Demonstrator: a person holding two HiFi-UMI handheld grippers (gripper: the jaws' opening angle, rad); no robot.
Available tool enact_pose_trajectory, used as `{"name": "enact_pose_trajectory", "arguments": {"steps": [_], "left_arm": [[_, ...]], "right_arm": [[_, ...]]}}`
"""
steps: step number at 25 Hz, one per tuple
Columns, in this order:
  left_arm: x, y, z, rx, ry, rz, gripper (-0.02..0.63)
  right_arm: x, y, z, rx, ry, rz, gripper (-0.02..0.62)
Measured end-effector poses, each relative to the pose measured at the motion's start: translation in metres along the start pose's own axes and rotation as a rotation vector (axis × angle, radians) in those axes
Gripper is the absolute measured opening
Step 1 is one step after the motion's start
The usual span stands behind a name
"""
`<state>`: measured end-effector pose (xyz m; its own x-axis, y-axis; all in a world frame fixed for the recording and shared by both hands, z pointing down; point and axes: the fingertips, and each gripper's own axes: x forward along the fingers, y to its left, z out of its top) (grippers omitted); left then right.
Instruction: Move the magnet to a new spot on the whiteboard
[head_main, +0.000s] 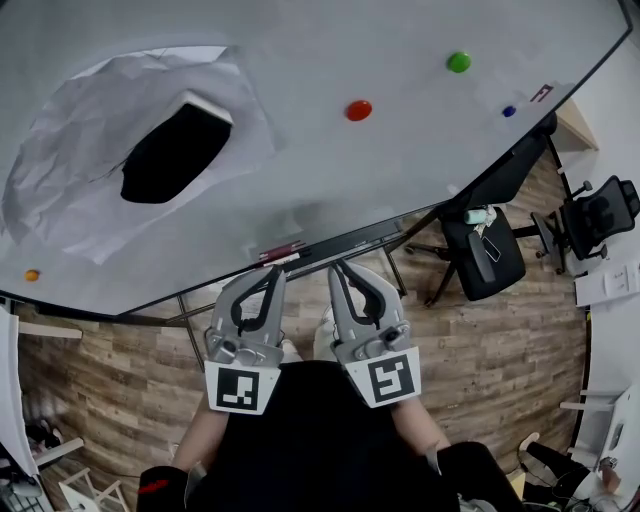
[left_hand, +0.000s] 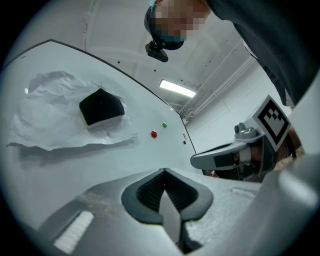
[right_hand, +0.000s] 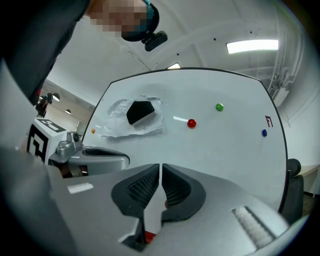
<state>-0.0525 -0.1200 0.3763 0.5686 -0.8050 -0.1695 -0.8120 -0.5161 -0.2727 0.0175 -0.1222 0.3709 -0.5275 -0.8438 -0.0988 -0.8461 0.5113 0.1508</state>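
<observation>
A red magnet (head_main: 358, 110) (left_hand: 154, 134) (right_hand: 191, 123) sticks near the middle of the whiteboard (head_main: 400, 170). A green magnet (head_main: 459, 62) (right_hand: 219, 107) and a small blue magnet (head_main: 509, 111) (right_hand: 264, 132) sit to its right, and an orange magnet (head_main: 32, 275) is at the far left. Both grippers hang side by side below the board's lower edge, well short of the red magnet. My left gripper (head_main: 278, 268) (left_hand: 163, 171) is shut and holds nothing. My right gripper (head_main: 340, 266) (right_hand: 160, 166) has its pads almost touching, with nothing between them.
Crumpled white paper (head_main: 90, 170) with a black eraser (head_main: 175, 152) on it covers the board's left part. A red marker (head_main: 280, 250) lies on the tray at the board's lower edge. A black office chair (head_main: 485, 250) and another chair (head_main: 600, 215) stand on the wooden floor to the right.
</observation>
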Motion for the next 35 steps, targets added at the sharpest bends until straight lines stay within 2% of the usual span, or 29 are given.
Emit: {"name": "enact_pose_trajectory", "arguments": {"steps": [13, 35], "left_arm": [[-0.009, -0.008, -0.007, -0.036, 0.012, -0.001, 0.002], [-0.021, -0.016, -0.009, -0.019, 0.037, -0.012, 0.002]], "right_arm": [[-0.010, 0.016, -0.010, -0.018, 0.029, 0.003, 0.002], [-0.020, 0.034, -0.015, -0.028, 0.031, 0.002, 0.002]]}}
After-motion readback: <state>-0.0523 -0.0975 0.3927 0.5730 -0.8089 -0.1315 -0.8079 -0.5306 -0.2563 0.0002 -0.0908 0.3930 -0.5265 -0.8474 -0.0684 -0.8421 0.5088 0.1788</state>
